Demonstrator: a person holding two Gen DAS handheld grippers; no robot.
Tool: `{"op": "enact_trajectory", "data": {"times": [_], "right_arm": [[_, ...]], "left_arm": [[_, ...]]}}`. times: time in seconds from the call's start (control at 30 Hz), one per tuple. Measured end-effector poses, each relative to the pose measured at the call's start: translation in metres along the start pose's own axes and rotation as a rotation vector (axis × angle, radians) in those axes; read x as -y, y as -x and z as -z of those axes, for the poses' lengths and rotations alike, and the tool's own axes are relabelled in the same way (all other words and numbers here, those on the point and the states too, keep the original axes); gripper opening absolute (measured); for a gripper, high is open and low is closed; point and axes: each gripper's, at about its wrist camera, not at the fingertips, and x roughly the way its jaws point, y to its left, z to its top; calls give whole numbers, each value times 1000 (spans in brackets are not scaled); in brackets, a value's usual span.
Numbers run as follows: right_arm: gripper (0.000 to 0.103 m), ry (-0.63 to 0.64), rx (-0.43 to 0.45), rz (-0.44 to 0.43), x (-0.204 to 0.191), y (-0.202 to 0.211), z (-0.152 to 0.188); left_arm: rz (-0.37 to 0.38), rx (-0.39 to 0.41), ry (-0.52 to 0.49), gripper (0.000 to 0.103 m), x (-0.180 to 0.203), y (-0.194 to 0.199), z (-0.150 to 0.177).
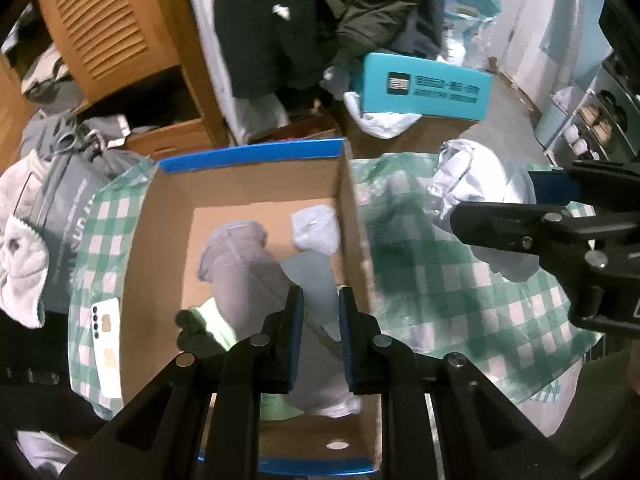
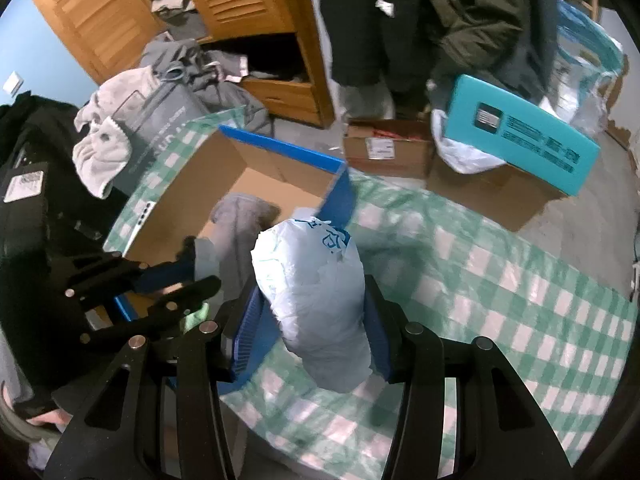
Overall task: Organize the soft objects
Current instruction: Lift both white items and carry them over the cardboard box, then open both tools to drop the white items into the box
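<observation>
Cardboard box point(image 1: 240, 200) with blue rims fills the middle of the left wrist view, and only there do we look straight down into it: a grey garment point(image 1: 240, 264), a pale folded piece point(image 1: 316, 230) at 1 o'clock of it, and something lime-green and black point(image 1: 208, 326) at 8 o'clock. The right wrist view shows the same box from the side, at 10 o'clock of the frame, and adds the brown carton under the teal box point(image 2: 520, 132) at 2 o'clock.

Our left gripper point(image 1: 320, 332) points steeply down over the box, its blue pads narrow, with a pale grey strip of fabric point(image 1: 320, 280) running between them; we cannot tell whether the pads press on it. Our right gripper point(image 2: 316, 320) tilts down over the green checked cloth point(image 2: 500, 280), its jaws closed on a stuffed white plastic bag point(image 2: 312, 280) with blue print, the bag bulging up past the fingertips. In the left view that bag point(image 1: 472, 192) sits at 3 o'clock, just outside the box's right wall.

Both pictures are smeared, so the print on the bag and on the teal box is unreadable. The gripper bodies cover the near end of the box, and the bag hides the cloth beneath it. A bit of hand shows at 8 o'clock in the right view, cut off by the edge.
</observation>
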Motion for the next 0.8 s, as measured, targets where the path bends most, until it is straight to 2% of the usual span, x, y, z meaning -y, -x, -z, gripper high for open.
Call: {"op": "enact_trajectory", "data": {"times": [0.43, 0.73, 0.8], "right_arm": [[49, 74, -55, -44, -58, -42, -22], [49, 93, -85, -60, -69, -62, -26], [49, 94, -88, -64, -69, -64, -26]], "left_arm": [[-31, -31, 95, 17, -61, -11, 22], [-50, -42, 111, 21, -74, -14, 25], [-60, -46, 114, 25, -75, -14, 26]]}}
